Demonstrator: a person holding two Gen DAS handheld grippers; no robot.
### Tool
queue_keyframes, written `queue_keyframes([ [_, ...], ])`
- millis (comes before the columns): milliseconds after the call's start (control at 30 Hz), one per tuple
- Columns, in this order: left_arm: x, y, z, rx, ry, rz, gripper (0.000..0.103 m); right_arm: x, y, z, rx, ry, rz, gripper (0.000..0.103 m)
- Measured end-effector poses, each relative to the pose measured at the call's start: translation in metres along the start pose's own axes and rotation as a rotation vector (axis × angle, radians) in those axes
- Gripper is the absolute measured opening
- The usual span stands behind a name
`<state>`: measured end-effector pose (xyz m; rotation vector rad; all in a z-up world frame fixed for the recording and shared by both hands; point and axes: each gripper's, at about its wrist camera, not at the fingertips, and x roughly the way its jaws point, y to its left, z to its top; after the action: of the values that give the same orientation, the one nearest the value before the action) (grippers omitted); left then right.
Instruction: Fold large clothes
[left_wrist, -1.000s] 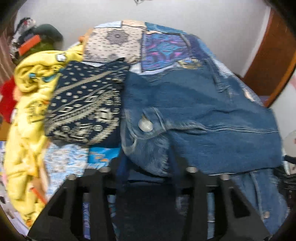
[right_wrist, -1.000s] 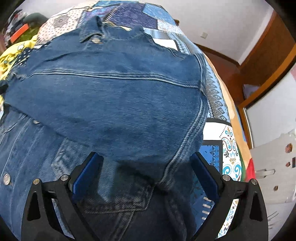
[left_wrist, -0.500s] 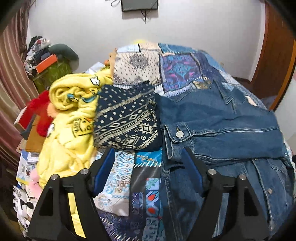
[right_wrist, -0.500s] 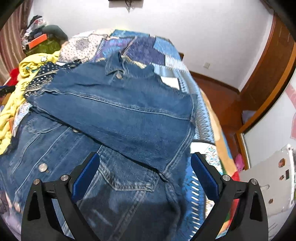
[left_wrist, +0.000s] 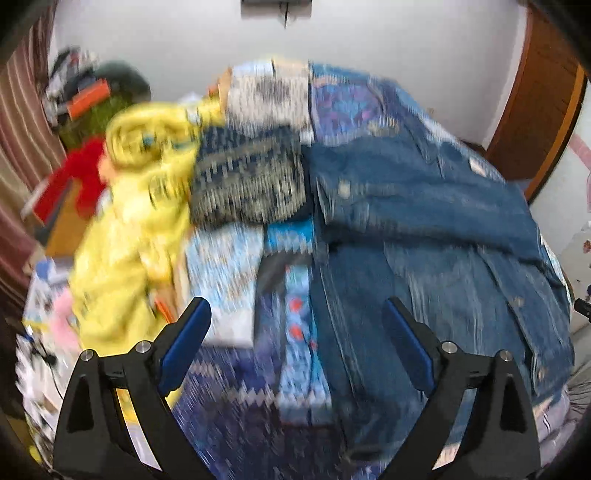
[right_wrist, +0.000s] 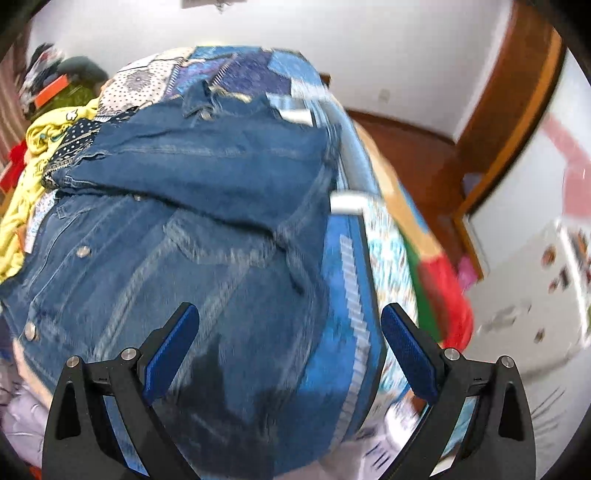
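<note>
The left gripper (left_wrist: 297, 319) hangs above the patchwork bedspread (left_wrist: 229, 417) with its jaws spread wide and nothing between the blue pads (left_wrist: 186, 345). The frame is motion-blurred. The denim jacket (left_wrist: 424, 240) lies flat on the bedspread, one sleeve folded across its upper part. Just left of the jacket, touching its edge, sits a folded navy patterned garment (left_wrist: 247, 184). Further left of the jacket lies a crumpled yellow garment (left_wrist: 125, 236), with a red item (left_wrist: 75, 177) beyond it. Behind the jacket stands a white wall (left_wrist: 369, 40).
</note>
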<state>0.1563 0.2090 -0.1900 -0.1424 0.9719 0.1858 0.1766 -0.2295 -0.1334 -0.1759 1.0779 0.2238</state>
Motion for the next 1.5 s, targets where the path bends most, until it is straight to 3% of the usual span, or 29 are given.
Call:
queue_keyframes([
  [100,0.008,0.002,-0.023,-0.01,0.056,-0.006,0.094,0.001,-0.012,-0.015,0.056,0.042,0.018,0.098],
  [233,0.009,0.007,-0.044,-0.05,0.089,-0.046,0.094,-0.009,-0.023,-0.033,0.098,0.026,0.073,0.098],
  [367,0.01,0.004,-0.057,-0.077,0.076,-0.03,0.094,-0.016,-0.022,-0.041,0.096,0.003,0.111,0.098],
  [567,0.027,-0.008,-0.072,-0.131,0.147,-0.182,0.094,0.001,-0.013,-0.044,0.102,0.03,0.196,0.097],
  [633,0.038,-0.017,-0.077,-0.118,0.195,-0.196,0.094,0.008,-0.01,-0.044,0.1,0.048,0.211,0.084],
  [700,0.051,-0.027,-0.084,-0.104,0.237,-0.189,0.094,0.013,-0.008,-0.042,0.104,0.057,0.216,0.082],
  [900,0.059,-0.017,-0.089,-0.239,0.255,-0.276,0.093,0.028,-0.018,-0.041,0.181,0.083,0.305,0.081],
  [1000,0.059,-0.015,-0.09,-0.287,0.246,-0.35,0.08,0.03,-0.022,-0.042,0.229,0.093,0.337,0.081],
  [1067,0.057,-0.02,-0.087,-0.278,0.24,-0.367,0.06,0.029,-0.021,-0.042,0.232,0.096,0.343,0.081],
  [1100,0.055,-0.024,-0.083,-0.269,0.233,-0.372,0.056,0.028,-0.021,-0.043,0.235,0.094,0.358,0.076],
  [1167,0.053,-0.031,-0.079,-0.255,0.226,-0.364,0.044,0.026,-0.02,-0.042,0.24,0.09,0.4,0.061],
  [1233,0.051,-0.036,-0.074,-0.256,0.216,-0.373,0.034,0.024,-0.018,-0.041,0.239,0.084,0.429,0.037],
  [1267,0.049,-0.037,-0.071,-0.258,0.208,-0.381,0.025,0.024,-0.016,-0.04,0.237,0.081,0.434,0.034],
  [1333,0.042,-0.038,-0.063,-0.256,0.184,-0.404,0.015,0.024,-0.014,-0.038,0.239,0.072,0.444,0.017],
  [1500,0.018,-0.049,-0.037,-0.191,0.097,-0.386,0.012,0.02,-0.019,-0.023,0.28,0.044,0.494,0.01],
])
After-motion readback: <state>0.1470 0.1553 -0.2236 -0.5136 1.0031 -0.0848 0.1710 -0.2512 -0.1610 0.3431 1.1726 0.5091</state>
